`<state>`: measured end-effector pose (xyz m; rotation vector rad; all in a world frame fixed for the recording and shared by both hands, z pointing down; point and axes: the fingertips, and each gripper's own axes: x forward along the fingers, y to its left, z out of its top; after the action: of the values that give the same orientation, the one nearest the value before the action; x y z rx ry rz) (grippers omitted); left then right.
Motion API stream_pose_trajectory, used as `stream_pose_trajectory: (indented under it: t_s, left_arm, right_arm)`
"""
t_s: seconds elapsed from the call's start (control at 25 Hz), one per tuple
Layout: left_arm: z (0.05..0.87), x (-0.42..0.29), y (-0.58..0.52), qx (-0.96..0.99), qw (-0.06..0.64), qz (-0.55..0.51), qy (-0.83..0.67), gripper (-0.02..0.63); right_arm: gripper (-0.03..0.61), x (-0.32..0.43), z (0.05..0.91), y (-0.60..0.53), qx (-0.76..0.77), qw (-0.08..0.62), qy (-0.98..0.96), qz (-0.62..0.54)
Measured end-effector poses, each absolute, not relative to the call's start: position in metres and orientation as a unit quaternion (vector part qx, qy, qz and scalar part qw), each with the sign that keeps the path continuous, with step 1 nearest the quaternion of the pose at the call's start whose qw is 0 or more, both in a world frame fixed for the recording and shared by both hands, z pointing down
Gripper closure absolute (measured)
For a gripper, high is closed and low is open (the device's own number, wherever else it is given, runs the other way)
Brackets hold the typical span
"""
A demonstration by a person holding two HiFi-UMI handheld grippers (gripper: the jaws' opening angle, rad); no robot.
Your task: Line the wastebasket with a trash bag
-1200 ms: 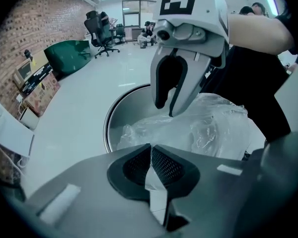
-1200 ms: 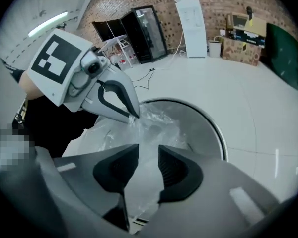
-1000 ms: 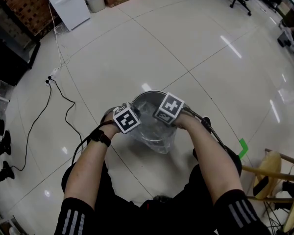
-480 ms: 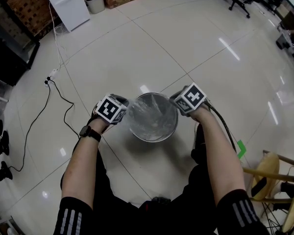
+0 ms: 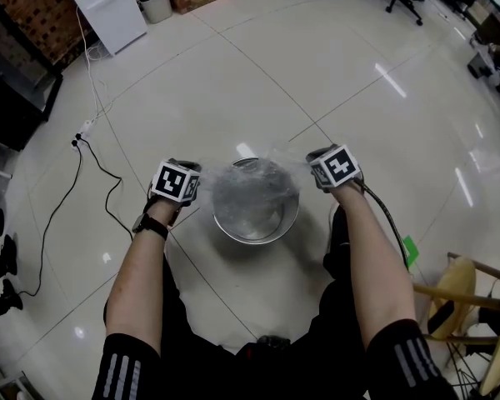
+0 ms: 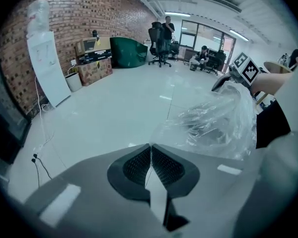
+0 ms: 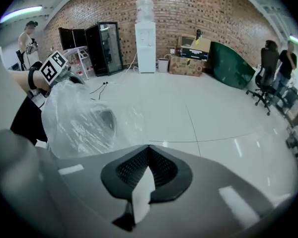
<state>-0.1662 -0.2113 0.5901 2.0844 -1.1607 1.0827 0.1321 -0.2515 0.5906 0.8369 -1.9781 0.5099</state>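
The left hand-held gripper (image 6: 150, 146) has its jaws pressed together on a thin edge of the clear plastic trash bag (image 6: 213, 125). The right hand-held gripper (image 7: 148, 148) is clamped the same way on the opposite edge. Together they stretch the bag mouth wide over the round metal wastebasket (image 5: 258, 237), which stands on the glossy white tiled floor (image 5: 317, 82) between them.

Step in hand: spreading the bag over the basket opening.

The next move likely calls for lowering both edges evenly and folding the film outward over the rim without tearing it.
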Motion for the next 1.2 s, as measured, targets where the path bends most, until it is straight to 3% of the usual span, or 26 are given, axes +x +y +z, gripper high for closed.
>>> stream_pose_trajectory:
  t_s: [0.48,0.6,0.64,0.72,0.76,1.0,1.2]
  left_arm:
    - [0.64,-0.208,-0.194,0.697,0.317,0.456,-0.453,0.611]
    - [0.641,-0.206,-0.189,0.699,0.325,0.466,-0.435,0.555]
    - [0.638,-0.204,-0.19,0.704,0.324,0.466,-0.428,0.528]
    - [0.625,-0.199,-0.194,0.717,0.322,0.457,-0.416,0.477]
    - [0.616,-0.197,-0.198,0.724,0.32,0.451,-0.412,0.469]
    - [0.552,-0.162,-0.221,0.794,0.239,0.414,-0.375,0.457]
    - [0.559,-0.115,-0.213,0.823,0.181,0.442,-0.309,0.434]
  right_arm:
    - [0.572,0.165,0.642,-0.232,0.329,0.532,-0.754,0.202]
    - [0.571,0.166,0.642,-0.232,0.321,0.54,-0.753,0.197]
    - [0.56,0.163,0.637,-0.234,0.317,0.536,-0.758,0.193]
    - [0.462,0.159,0.621,-0.242,0.316,0.528,-0.768,0.178]
    - [0.452,0.157,0.613,-0.245,0.314,0.525,-0.772,0.172]
    - [0.431,0.122,0.561,-0.264,0.288,0.432,-0.843,0.142]
    - [0.395,0.072,0.569,-0.225,0.141,0.468,-0.869,0.073]
